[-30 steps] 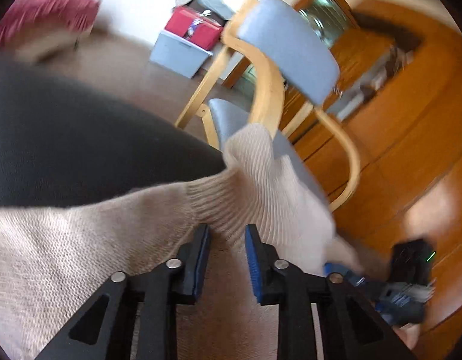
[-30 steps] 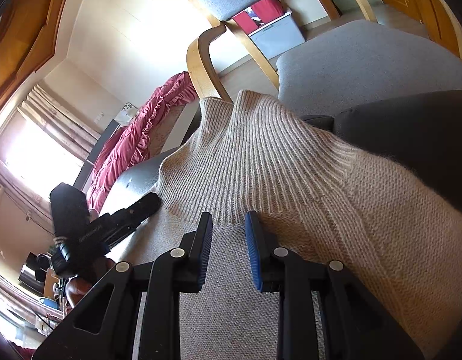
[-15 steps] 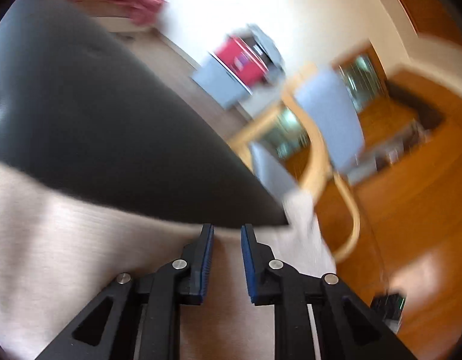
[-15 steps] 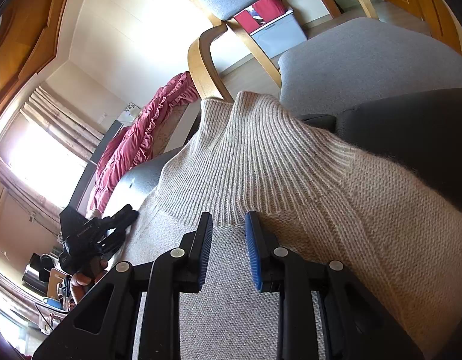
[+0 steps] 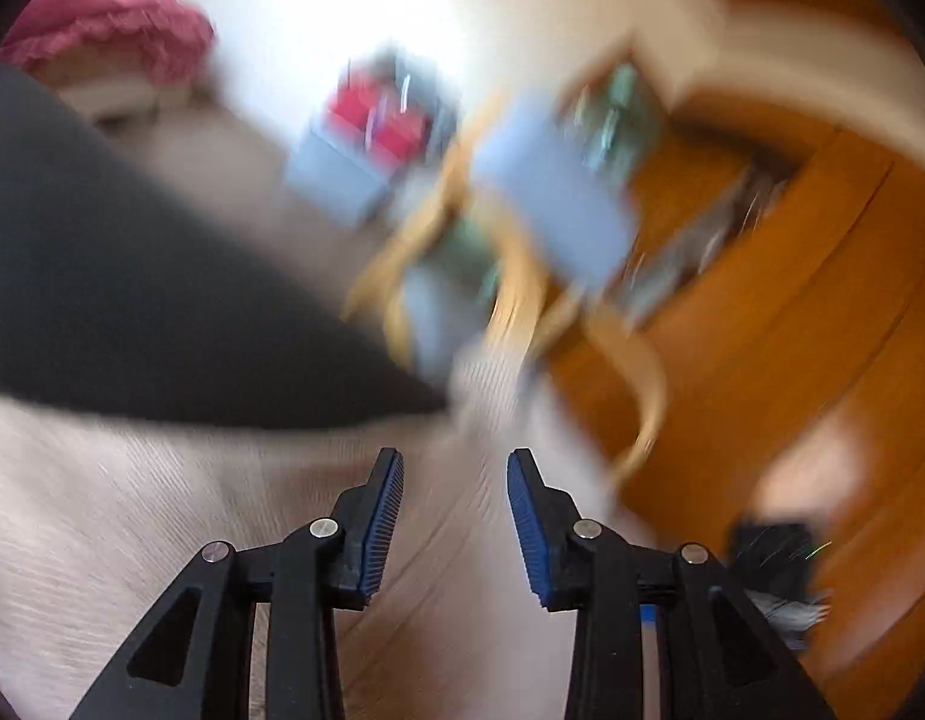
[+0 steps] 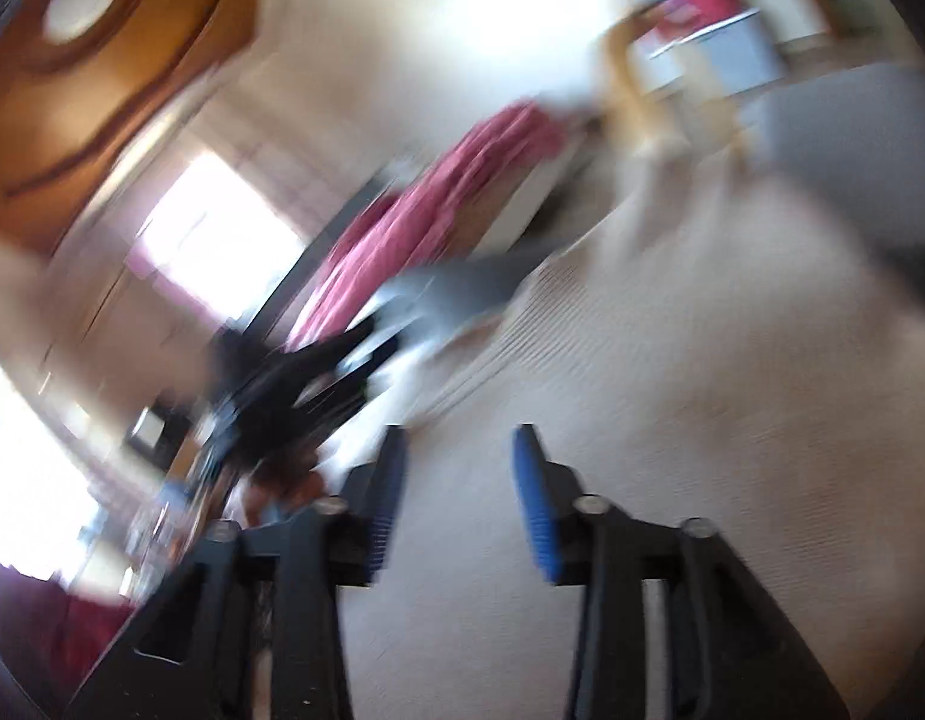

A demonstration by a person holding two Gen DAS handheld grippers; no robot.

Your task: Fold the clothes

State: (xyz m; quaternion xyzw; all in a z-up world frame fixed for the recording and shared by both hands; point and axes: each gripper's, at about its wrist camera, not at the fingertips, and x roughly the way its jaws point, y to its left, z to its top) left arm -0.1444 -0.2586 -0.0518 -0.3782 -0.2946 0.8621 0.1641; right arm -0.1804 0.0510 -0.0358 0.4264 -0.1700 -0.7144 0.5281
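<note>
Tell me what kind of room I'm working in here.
Most likely a lived-in home room. A beige knit sweater lies on a dark cushion, a wooden armchair with grey padding stands beyond, and pink ruffled fabric lies near a bright window.

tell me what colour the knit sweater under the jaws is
Beige, or cream. The sweater shows best in the right wrist view, where its ribbed knit is visible despite the blur.

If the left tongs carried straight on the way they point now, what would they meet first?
Most likely the beige knit sweater just ahead of the opening left tongs, nothing between them; blur leaves depth uncertain.
</note>
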